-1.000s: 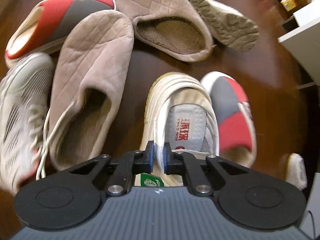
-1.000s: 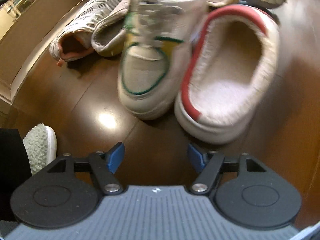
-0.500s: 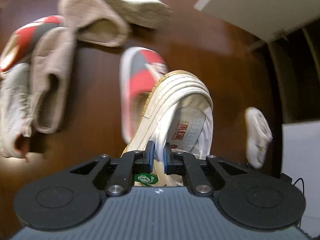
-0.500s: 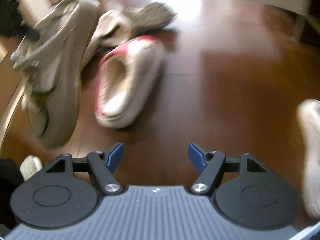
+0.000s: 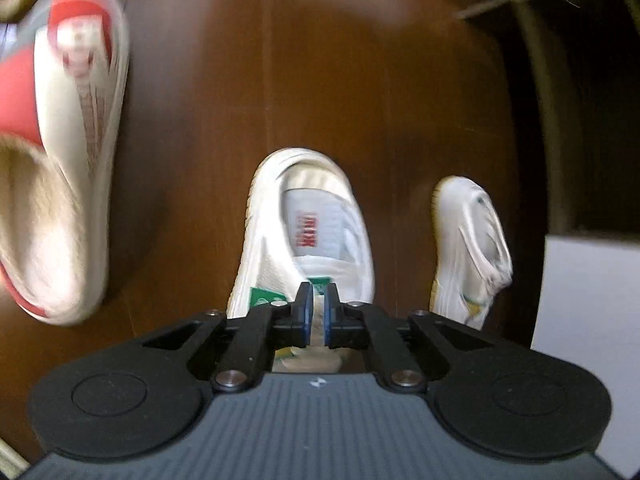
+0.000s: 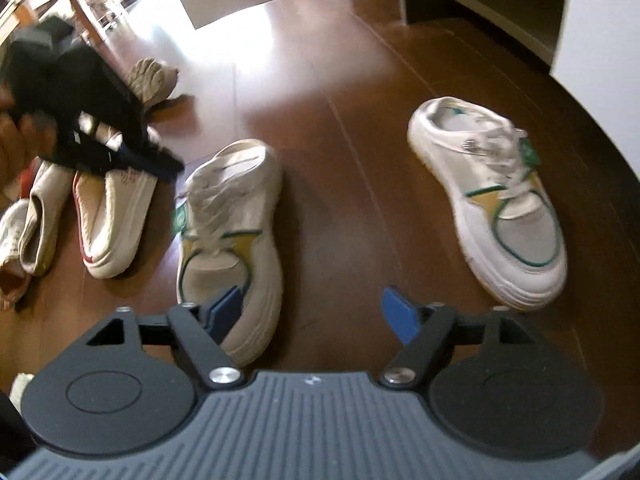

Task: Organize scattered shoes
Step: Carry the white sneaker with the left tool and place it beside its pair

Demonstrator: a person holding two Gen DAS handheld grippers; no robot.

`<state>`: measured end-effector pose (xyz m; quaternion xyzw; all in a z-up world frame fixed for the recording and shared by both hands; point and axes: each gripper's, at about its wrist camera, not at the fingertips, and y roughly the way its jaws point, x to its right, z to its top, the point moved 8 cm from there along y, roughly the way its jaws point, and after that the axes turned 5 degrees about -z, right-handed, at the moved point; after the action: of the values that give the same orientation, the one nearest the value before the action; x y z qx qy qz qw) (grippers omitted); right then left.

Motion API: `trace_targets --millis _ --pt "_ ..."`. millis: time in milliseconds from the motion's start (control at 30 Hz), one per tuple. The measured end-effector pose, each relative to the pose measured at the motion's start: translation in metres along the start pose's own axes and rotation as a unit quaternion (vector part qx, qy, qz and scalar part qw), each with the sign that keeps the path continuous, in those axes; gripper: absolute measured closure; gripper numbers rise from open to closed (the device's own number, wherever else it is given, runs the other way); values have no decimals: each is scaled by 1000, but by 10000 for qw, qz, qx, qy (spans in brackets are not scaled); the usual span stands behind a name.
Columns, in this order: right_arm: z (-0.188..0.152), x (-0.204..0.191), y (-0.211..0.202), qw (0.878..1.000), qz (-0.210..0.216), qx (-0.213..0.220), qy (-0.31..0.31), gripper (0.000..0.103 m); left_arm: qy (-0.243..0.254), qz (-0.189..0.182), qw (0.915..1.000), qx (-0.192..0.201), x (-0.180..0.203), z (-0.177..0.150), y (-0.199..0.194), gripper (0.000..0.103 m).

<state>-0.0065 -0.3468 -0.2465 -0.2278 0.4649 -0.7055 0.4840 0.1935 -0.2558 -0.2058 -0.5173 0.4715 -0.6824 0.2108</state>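
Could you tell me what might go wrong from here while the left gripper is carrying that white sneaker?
The left gripper pinches only the tongue area of the white sneaker, so it could swing or slip. Its mate sits apart at an angle, so the pair may end up misaligned. The right gripper is open and idle.

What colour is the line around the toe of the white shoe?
Green, on the white shoe, clearest in the right wrist view.

The left gripper (image 5: 316, 312) covers the toe of the white sneaker (image 5: 308, 216) it pinches. The red-and-white slipper (image 5: 60, 184) is smeared by motion and cut by the left edge. In the right view, a black blurred shape (image 6: 80, 120) (perhaps the other gripper) hides part of the shoe pile (image 6: 48, 216), itself cropped at the edge.
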Motion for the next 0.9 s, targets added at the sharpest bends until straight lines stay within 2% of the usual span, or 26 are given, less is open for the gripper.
trace_targets --millis 100,167,300,367,400,467,567,900 --pt "-1 -21 11 9996 92 22 -264 19 310 444 9983 215 -1 -11 -48 98" --pt "-1 -48 23 9980 -18 127 -617 12 343 624 9971 276 -5 -23 -80 97" --pt "-4 -97 60 9841 -784 229 -1575 5 245 764 9965 230 -9 -47 -106 96" --pt "-10 -106 79 9664 -1348 261 -2174 6 218 689 9972 212 -9 -56 -106 95" --pt "-11 -106 80 9662 -1317 325 -2190 8 197 665 9974 204 -9 -58 -104 92" --pt "-13 -97 77 9661 -1137 388 -2284 15 191 670 9975 119 -10 -60 -98 91" --pt "-17 -69 70 9659 -982 388 -2363 20 220 680 9974 11 -10 -61 -89 91" --pt "-28 17 49 9580 -891 335 -2704 22 316 571 9977 -194 2 -58 -71 90"
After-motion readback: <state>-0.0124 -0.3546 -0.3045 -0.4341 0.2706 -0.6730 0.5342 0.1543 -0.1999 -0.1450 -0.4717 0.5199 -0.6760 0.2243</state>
